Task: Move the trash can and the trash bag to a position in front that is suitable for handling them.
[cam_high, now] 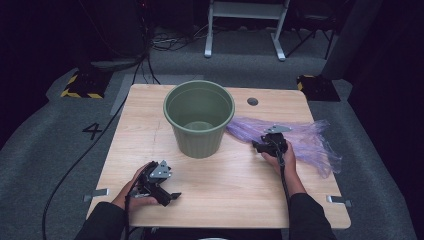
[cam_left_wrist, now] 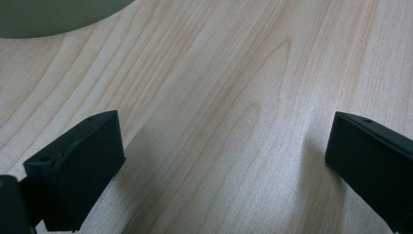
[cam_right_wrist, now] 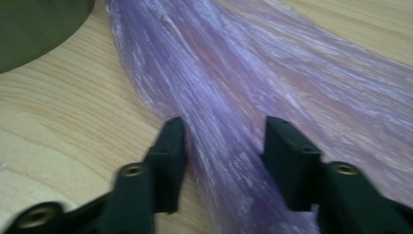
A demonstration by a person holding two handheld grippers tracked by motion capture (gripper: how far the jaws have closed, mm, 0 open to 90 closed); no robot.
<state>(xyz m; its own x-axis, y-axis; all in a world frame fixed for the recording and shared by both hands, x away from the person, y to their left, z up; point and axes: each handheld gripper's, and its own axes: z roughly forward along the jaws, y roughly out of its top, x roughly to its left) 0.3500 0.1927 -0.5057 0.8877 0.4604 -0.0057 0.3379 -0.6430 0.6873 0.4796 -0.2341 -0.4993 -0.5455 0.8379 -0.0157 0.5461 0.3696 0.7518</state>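
Observation:
A green plastic bucket stands upright on the wooden table, a little behind its centre. A crumpled purple plastic bag lies flat to the bucket's right, stretched toward the table's right edge. My right gripper rests on the bag's near edge. In the right gripper view the bag runs between the two jaws of the right gripper, which stand apart on either side of it. My left gripper is open over bare wood near the front left. The left gripper has nothing between its jaws.
The bucket's wall shows at the top left of the left gripper view, and the bucket in the corner of the right gripper view. A round hole is in the table behind the bag. Cables and a yellow-striped block lie on the floor.

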